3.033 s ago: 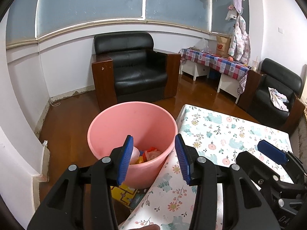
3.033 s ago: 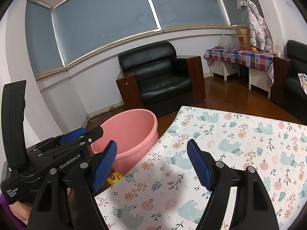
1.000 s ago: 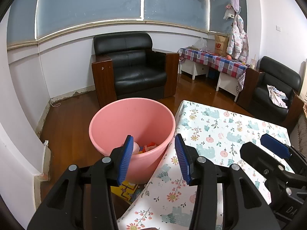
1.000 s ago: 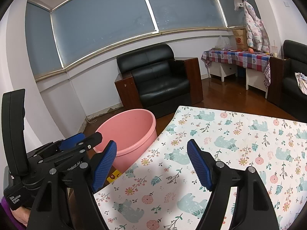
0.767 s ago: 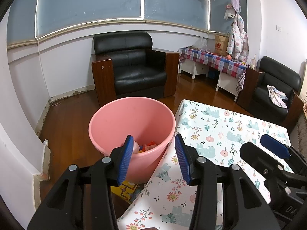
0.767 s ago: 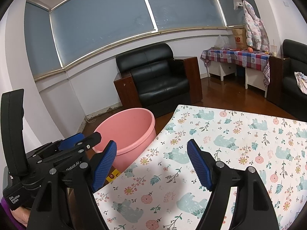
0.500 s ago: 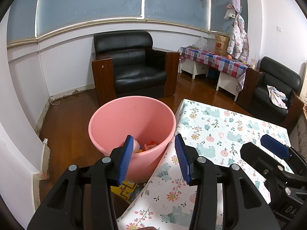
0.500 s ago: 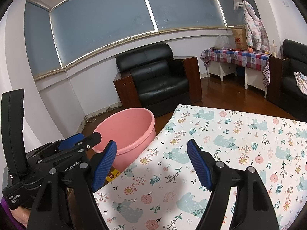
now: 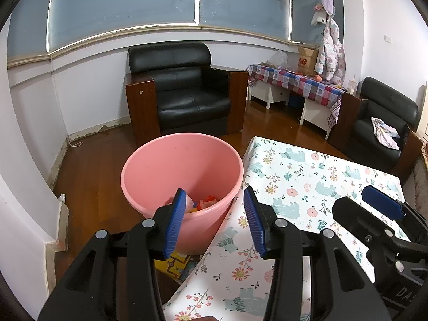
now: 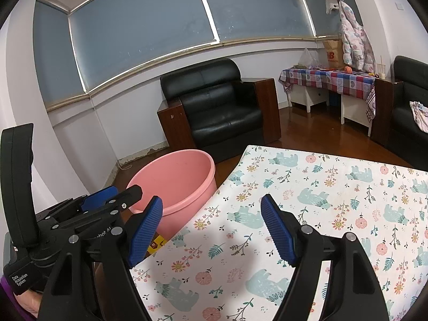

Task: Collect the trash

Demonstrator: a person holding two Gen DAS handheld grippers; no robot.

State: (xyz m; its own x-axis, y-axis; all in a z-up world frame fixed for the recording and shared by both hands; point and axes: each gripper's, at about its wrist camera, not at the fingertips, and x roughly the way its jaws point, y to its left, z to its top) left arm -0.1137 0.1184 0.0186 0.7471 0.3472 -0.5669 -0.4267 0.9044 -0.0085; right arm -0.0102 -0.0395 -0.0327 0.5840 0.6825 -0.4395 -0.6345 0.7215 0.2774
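Trash [image 9: 199,202] inside pink bucket [image 9: 149,187], seen only from left wrist

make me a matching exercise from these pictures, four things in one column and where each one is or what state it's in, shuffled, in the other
Things:
1. pink bucket
2. black armchair
3. left gripper
4. checkered cloth

Places or states:
A. covers the side table by the far wall
B. open, holding nothing
C. on the floor beside the floral table, trash inside
D. against the wall below the windows

Pairs: 1-C, 2-D, 3-B, 4-A
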